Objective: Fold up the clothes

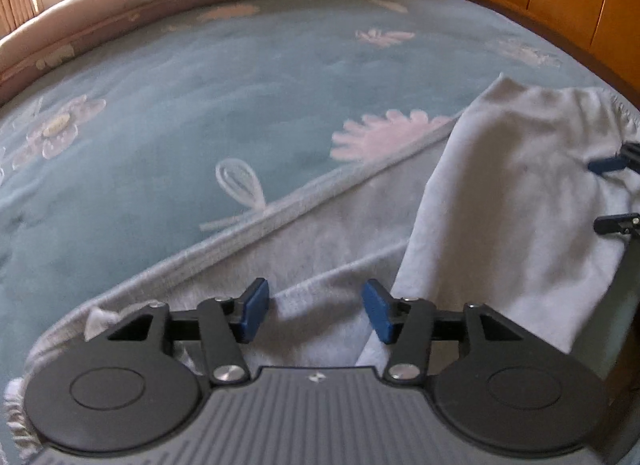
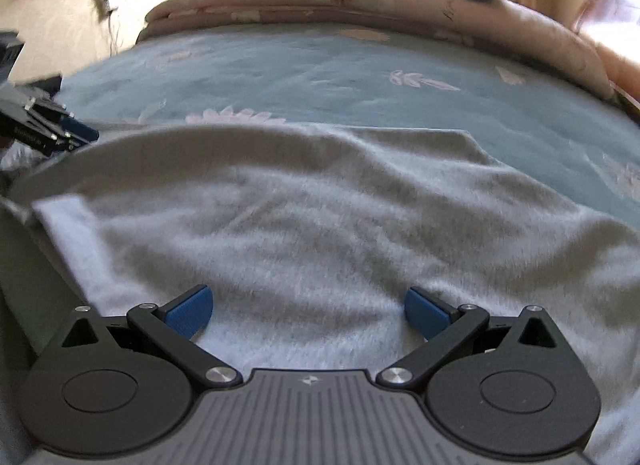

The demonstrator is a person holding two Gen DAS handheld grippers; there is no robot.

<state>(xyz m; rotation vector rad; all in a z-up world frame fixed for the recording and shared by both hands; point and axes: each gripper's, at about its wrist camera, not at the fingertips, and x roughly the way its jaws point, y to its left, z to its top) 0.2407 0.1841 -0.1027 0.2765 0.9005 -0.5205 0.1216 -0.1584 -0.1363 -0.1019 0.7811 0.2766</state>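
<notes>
Garment: a pale grey garment (image 2: 320, 225) lies on the bed (image 1: 160, 125), filling the lower half of the right wrist view; in the left wrist view it runs from the lower left up to the right edge, with one layer folded over on the right.
Left gripper (image 1: 316, 311): jaws parted, nothing between the blue pads (image 1: 254, 311); grey cloth lies below them, not pinched.
Right gripper (image 2: 308, 313): jaws spread wide and empty, hovering over the near part of the garment.
Risk, grabbing layers: the folded-over flap (image 1: 500, 193) sits just beside the left jaws; closing there could catch one layer only, or both, and skew the fold.
Risk, snagging bedding: the floral blanket (image 2: 360, 77) under the garment is soft; a deep pinch could lift it too.
Risk, uneven pull: wrinkles cross the cloth, so mismatched grips may leave a crooked edge.
Risk, blur: both views are smeared, so the hem's edge is hard to place.
</notes>
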